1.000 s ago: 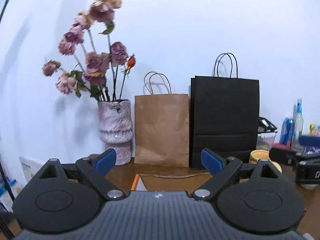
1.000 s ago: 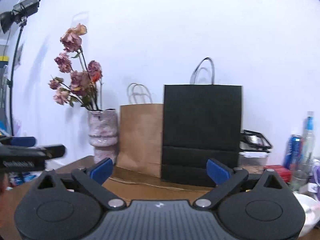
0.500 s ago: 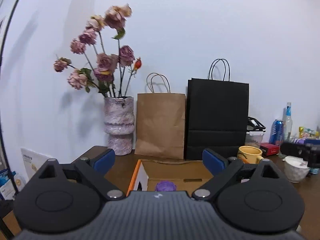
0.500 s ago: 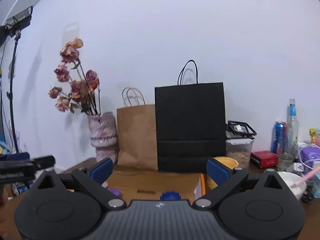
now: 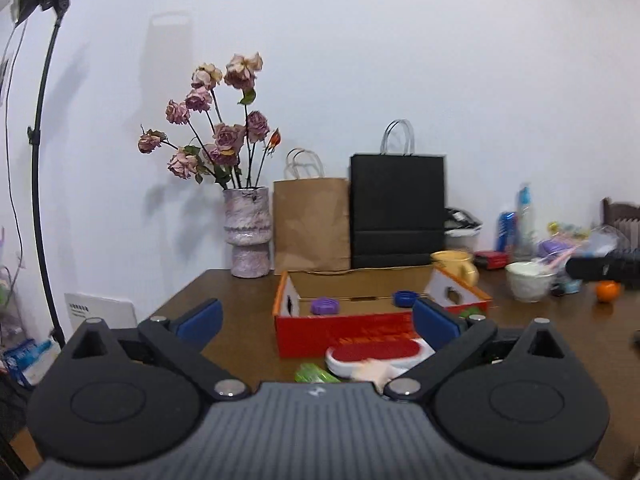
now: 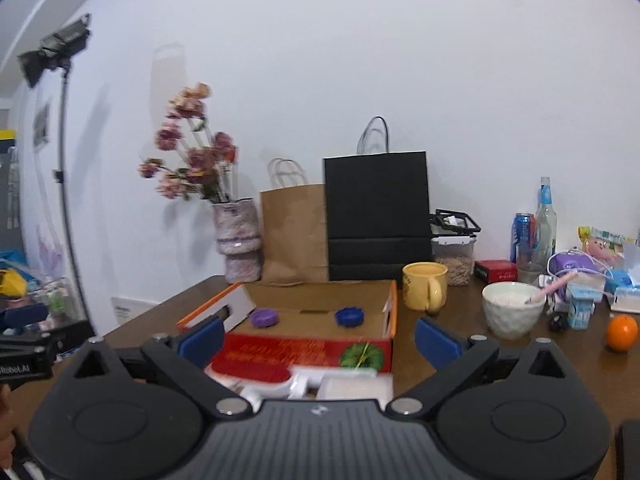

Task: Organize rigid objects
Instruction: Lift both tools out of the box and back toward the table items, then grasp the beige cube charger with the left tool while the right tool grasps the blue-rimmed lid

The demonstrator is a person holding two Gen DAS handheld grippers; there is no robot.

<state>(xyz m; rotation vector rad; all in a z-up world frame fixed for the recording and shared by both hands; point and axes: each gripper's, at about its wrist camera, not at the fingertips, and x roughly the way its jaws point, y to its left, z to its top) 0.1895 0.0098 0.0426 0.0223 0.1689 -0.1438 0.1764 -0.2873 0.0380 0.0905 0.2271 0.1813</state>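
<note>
Left tool (image 5: 316, 318) opening, empty | right tool (image 6: 318, 334) apart, empty | risk: wide fingers clipping red cardboard box (image 5: 340, 330)

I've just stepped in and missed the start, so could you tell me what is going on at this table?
A person is holding a hand-held gripper in each hand, both aimed at an open red cardboard box on the wooden table. The left hand-held gripper is opening with nothing between its jaws; the right hand-held gripper is open and empty too. A purple disc and a blue disc already lie inside the box.
</note>
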